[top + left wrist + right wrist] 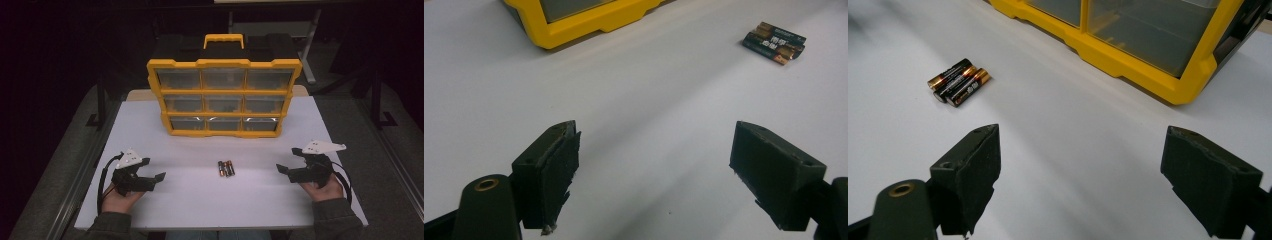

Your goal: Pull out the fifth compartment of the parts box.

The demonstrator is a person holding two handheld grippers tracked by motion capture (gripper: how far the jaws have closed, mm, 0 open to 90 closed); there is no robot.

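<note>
Three black and copper batteries lie side by side on the white table, in front of a yellow organizer with clear drawers. My left gripper rests at the near left, open, nothing between its jaws. At the near right my right gripper is also open and holds nothing. Both point inward toward the batteries. In the left gripper view the batteries sit far upper right beyond the open left gripper. The right gripper view has the batteries at upper left, past the right gripper.
The organizer stands upright at the table's far middle, with a black and yellow handle on top. Its corner shows in the left gripper view. Dark floor and table legs surround the table. Bare tabletop lies between the grippers and the batteries.
</note>
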